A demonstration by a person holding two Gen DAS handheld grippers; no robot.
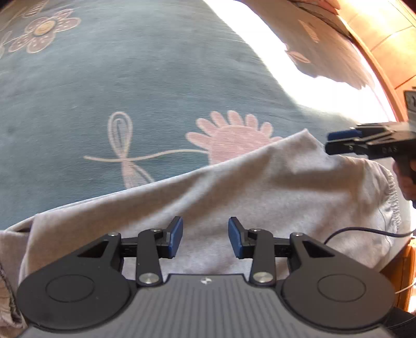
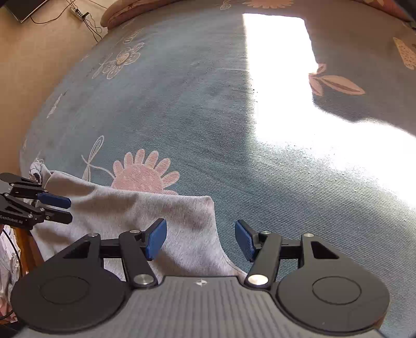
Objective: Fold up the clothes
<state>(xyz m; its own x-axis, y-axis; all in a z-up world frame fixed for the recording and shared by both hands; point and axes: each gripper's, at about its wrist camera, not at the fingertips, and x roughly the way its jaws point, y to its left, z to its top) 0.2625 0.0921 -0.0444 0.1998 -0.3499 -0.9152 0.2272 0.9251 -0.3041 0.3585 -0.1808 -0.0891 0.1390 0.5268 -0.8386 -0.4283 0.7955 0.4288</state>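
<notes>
Grey garment [image 1: 260, 187] spread flat along near edge of bed, on blue floral bedspread [image 1: 130, 91]; one folded corner toward the pink flower motif [image 2: 145, 169]. Left gripper [image 1: 205, 238] above cloth, jaws apart, nothing between pads. Right gripper [image 2: 200, 238] over garment's corner edge, jaws wide apart, gripping nothing. Bright sun patch [image 2: 280, 78] farther out on bedspread. Power strip [image 2: 78, 11] on floor beyond bed.
</notes>
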